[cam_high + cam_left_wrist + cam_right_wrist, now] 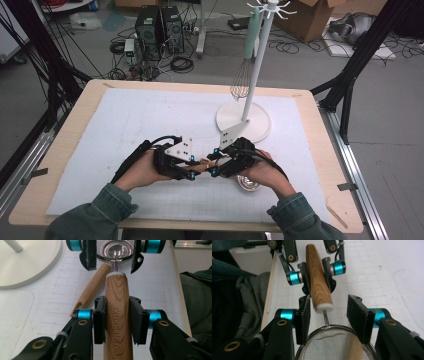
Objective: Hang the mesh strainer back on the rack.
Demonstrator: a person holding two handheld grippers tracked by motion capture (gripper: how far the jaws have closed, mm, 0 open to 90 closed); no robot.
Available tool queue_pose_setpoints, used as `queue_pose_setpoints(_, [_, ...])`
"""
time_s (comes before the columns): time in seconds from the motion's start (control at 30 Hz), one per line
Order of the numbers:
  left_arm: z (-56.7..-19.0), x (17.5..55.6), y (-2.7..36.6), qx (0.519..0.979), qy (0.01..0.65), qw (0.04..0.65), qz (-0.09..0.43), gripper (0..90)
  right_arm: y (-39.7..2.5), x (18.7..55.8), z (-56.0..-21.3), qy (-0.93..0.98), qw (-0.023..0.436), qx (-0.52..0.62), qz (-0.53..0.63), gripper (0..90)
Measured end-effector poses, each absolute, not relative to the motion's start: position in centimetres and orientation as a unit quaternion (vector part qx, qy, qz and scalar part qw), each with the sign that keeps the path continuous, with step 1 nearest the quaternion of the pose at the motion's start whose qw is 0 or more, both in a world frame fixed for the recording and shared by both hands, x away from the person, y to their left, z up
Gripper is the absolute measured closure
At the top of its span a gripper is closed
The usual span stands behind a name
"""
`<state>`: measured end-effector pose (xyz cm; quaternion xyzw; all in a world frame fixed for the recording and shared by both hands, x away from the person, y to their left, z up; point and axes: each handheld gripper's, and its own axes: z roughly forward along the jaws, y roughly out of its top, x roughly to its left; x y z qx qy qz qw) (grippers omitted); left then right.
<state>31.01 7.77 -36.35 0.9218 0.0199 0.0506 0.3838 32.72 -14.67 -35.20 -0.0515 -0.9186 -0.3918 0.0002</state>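
A person sits at a table [70,150] covered with a white mat [125,120], with a gripper in each hand. The left gripper [117,319] sits near the middle of the table, close to the person, and its two black jaws are squeezed tight on the wooden handle [117,305] of a small metal strainer [115,251]. The handle has letters pressed into the wood and a white ring at its end, where a thin wire runs on to the mesh bowl. In the left gripper view, a second wooden handle [91,290] lies flat on the mat just beside the first one, off to its left. The right gripper [329,316] faces the left one, very near it. Its jaws stand wide apart, one on each side of the strainer's wire neck and the rim of the bowl, and they do not press on anything. Farther back on the right side of the mat stands a white rack [256,75] on a round base, and a whisk [242,80] with a pale green handle hangs from it
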Motion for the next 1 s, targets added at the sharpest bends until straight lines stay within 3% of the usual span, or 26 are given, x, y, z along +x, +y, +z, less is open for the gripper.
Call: queue_pose_setpoints(1.0, [-36.5,30.6,6.7,0.925,0.003,0.379,0.04,67.9,-13.9,31.9,-36.5,-0.94,0.005,-0.005,-0.341,69.4])
